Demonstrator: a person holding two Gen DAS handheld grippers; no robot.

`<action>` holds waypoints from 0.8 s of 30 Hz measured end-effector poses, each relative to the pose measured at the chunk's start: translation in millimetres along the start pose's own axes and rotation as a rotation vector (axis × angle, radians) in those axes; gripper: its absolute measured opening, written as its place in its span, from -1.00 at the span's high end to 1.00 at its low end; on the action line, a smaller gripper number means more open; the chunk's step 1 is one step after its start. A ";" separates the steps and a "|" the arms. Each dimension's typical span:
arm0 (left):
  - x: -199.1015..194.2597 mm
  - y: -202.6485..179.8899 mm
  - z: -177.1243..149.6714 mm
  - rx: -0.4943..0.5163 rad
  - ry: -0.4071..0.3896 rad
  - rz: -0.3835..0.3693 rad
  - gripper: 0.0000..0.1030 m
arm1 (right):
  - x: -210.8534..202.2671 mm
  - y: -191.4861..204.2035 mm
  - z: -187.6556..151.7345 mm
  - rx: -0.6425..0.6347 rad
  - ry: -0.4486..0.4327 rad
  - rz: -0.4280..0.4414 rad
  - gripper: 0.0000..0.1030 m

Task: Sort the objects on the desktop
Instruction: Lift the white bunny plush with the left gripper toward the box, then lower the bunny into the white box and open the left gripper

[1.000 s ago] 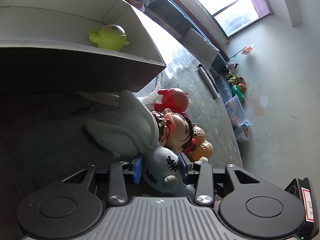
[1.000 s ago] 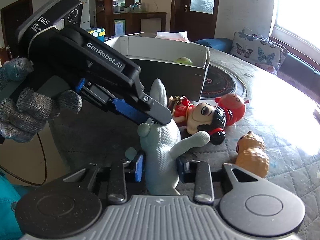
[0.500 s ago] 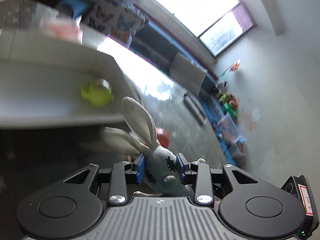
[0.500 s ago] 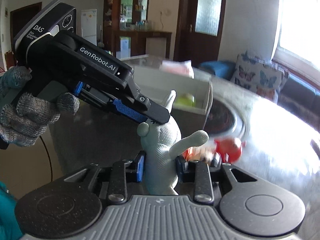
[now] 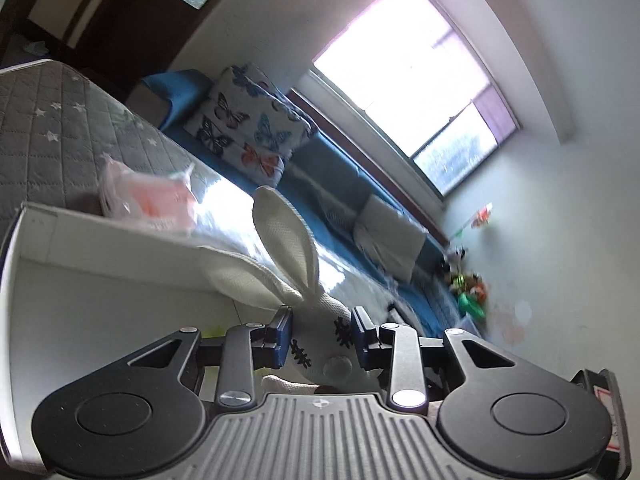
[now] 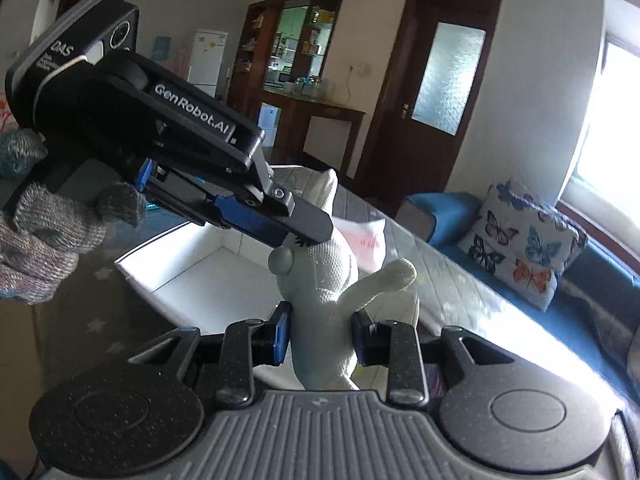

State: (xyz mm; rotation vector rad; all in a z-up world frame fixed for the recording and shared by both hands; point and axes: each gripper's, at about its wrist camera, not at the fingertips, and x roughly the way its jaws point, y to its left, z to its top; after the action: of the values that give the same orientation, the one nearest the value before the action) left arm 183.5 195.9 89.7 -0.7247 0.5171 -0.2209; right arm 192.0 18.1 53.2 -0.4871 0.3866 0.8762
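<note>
Writing: in the right wrist view the left gripper [image 6: 308,236] body reads "GenRobot.AI" in white. Its camera block reads "DAS", with smaller lines below that are too small to read. In the left wrist view a red-and-white label at the frame's right edge is cut off and unreadable.

Left gripper [image 5: 320,336]: jaws closing, with the rabbit [image 5: 320,320] head between the blue pads. Both pads sit against the head at the stitched black eyes. The ears stand up ahead of the fingertips. A gloved hand [image 6: 44,248] holds this gripper.

Right gripper [image 6: 320,336]: jaws clamped tight on the rabbit [image 6: 320,320] torso. One arm of the toy sticks out to the right of the fingers. The head sits ahead of and above the fingertips, under the left gripper's pads. The legs are hidden behind the gripper body.

The rabbit hangs between both grippers, clear of the table [image 6: 440,280]. The white box [image 6: 192,276] lies ahead and left of the right fingers, its near end hidden by the gripper. A yellow-green patch in the box, behind the left gripper's left finger, cannot be identified. A pink packet [image 5: 148,196] beyond the box is blurred.
</note>
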 end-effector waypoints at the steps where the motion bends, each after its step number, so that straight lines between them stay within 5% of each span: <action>1: 1.4 5.8 4.1 -0.008 -0.007 0.004 0.35 | 7.5 -1.9 3.0 -0.006 0.004 0.003 0.42; 12: 36.9 66.1 -1.2 -0.108 0.038 0.101 0.38 | 79.9 -6.8 -12.5 0.009 0.128 0.076 0.42; 24: 55.6 87.4 -14.9 -0.140 0.094 0.174 0.46 | 100.9 -16.6 -33.8 0.100 0.204 0.099 0.34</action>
State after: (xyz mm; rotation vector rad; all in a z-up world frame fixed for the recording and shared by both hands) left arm 224.5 231.1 0.1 -0.8033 0.6872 -0.0571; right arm 260.0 54.2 -22.1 -0.4687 0.6428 0.9011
